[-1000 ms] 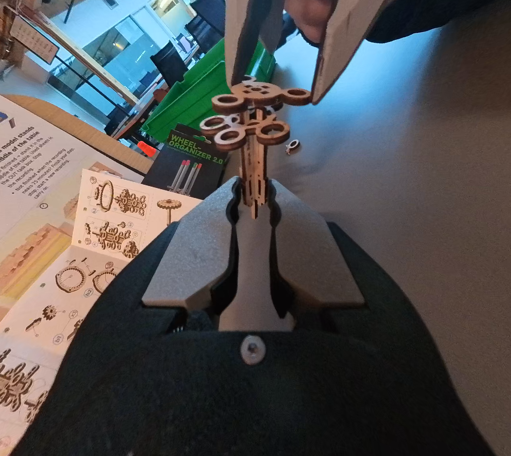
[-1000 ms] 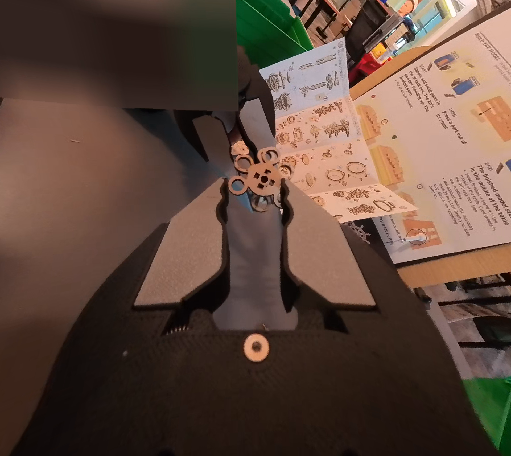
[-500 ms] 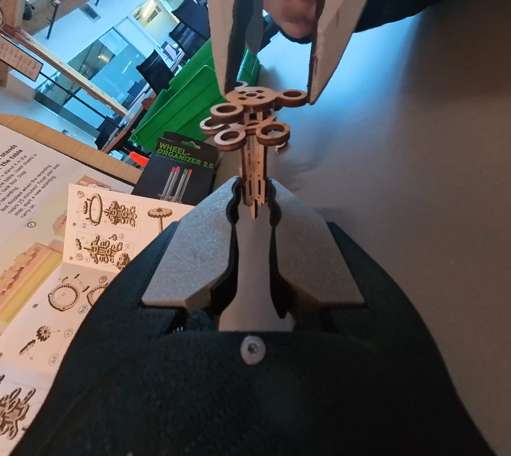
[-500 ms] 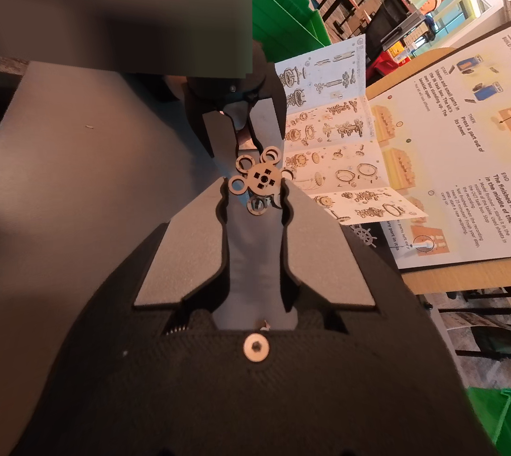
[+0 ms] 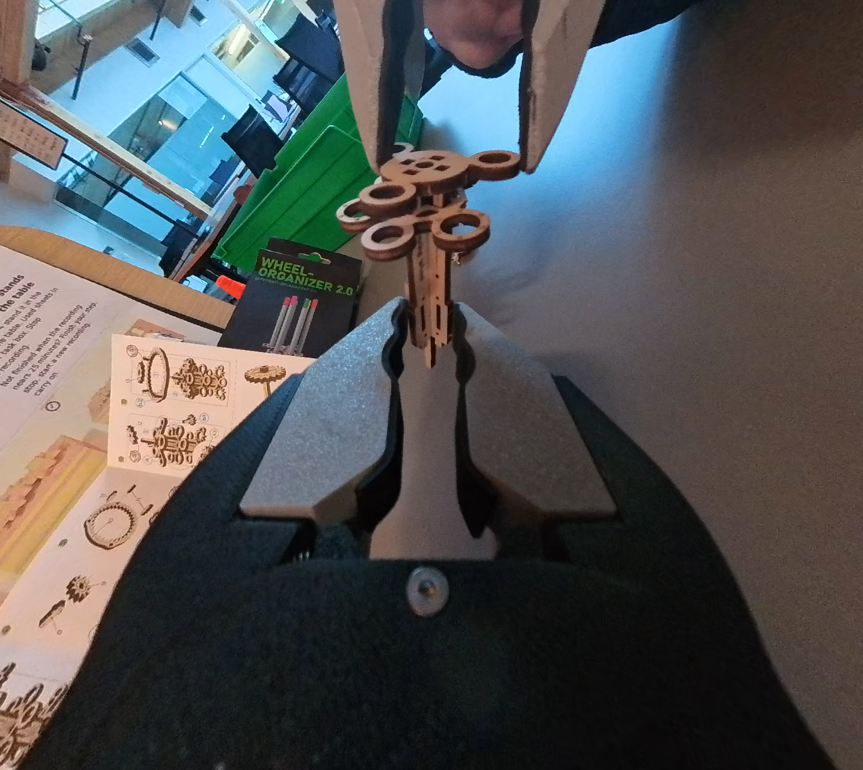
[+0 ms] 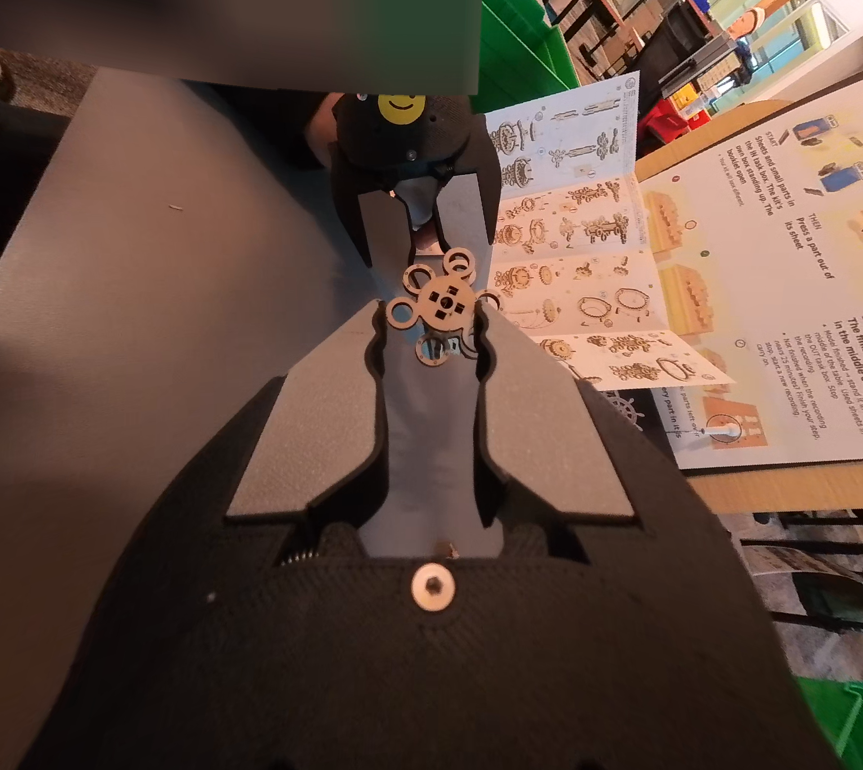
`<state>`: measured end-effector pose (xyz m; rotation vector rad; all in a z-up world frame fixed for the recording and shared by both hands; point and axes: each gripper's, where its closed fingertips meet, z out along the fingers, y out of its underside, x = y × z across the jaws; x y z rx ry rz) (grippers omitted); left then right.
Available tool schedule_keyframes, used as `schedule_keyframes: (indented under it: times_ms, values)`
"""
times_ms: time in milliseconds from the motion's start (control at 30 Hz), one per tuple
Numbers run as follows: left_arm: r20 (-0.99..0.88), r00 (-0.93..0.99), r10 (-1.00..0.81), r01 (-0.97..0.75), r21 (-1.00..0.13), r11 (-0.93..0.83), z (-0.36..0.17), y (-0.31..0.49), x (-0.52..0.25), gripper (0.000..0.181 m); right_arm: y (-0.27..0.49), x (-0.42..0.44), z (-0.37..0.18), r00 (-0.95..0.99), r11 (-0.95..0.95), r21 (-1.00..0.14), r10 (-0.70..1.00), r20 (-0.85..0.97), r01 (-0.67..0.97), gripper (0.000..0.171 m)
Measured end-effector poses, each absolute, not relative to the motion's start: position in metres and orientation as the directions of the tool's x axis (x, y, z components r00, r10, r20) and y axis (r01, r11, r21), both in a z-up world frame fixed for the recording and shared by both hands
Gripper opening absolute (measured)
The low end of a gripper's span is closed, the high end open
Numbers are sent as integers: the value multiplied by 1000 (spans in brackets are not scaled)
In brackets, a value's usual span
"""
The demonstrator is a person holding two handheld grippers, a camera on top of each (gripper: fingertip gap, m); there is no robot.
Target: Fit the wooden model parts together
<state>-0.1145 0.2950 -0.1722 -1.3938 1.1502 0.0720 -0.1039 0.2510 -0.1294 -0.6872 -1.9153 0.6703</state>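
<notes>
My left gripper (image 5: 429,327) is shut on a slim wooden shaft (image 5: 427,280) that stands upright. A wooden disc with ring lobes (image 5: 411,229) sits near the shaft's top. My right gripper (image 5: 450,161) reaches down from above, shut on a second ringed disc (image 5: 434,171) held flat at the shaft's top end, just above the first disc. In the right wrist view this held disc (image 6: 443,304) is face on between my right gripper (image 6: 432,311), with the first disc and my left gripper (image 6: 427,243) behind it. Whether the shaft tip is in the disc's centre holes is hidden.
A grey table (image 5: 677,327) lies below. A folded instruction booklet (image 5: 187,411), a printed board (image 5: 42,327) and a black product box (image 5: 303,294) lie to the left. Green bins (image 5: 303,187) stand behind them. The booklet (image 6: 583,234) and board (image 6: 770,280) also show in the right wrist view. Left tips to right tips: about 6 cm.
The right gripper's disc has come down closer over the shaft top and the lower disc. Both grippers have shifted a little, and the left gripper shows more fully in the right wrist view.
</notes>
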Motion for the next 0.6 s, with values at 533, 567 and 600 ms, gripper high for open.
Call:
schedule_keyframes:
  times_ms: [533,567,600]
  values:
    - [-642,488,-591,-649,-720,247,-174,291,-112,16,247,-103,-131,-421,652,-738,727,543,174,34]
    - [-635,488,-598,-648,-723,239,-175,291,-111,15,246,-103,-131,-424,651,-739,727,541,174,34]
    - [-628,490,-604,-649,-726,228,-177,290,-110,15,246,-103,-132,-426,651,-738,727,539,177,34]
